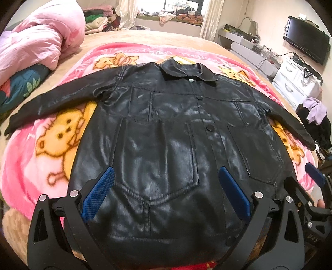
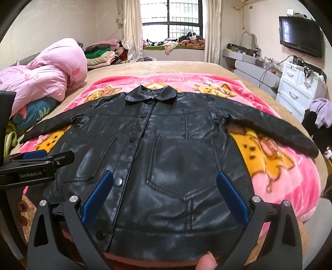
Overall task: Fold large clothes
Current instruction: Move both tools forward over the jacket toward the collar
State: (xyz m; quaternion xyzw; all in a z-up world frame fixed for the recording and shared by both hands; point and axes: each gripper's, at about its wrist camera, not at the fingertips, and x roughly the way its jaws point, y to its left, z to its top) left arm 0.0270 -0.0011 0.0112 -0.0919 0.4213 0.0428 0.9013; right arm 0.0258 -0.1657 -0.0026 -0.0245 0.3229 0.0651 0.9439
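Observation:
A black leather jacket (image 1: 166, 128) lies flat and face up on a pink cartoon blanket (image 1: 41, 145), buttoned, collar far, both sleeves spread out sideways. It also shows in the right wrist view (image 2: 166, 145). My left gripper (image 1: 166, 180) is open and empty, hovering over the jacket's lower left pocket near the hem. My right gripper (image 2: 165, 184) is open and empty over the lower right pocket. The right gripper shows at the right edge of the left wrist view (image 1: 315, 178); the left gripper shows at the left edge of the right wrist view (image 2: 39, 160).
A pink quilt (image 1: 39, 41) is piled at the bed's far left over a dark patterned pillow (image 1: 22, 83). White drawers (image 2: 298, 87), a wall TV (image 2: 300, 35) and clothes on a chair (image 2: 319, 116) stand to the right. A window (image 2: 172, 18) is behind the bed.

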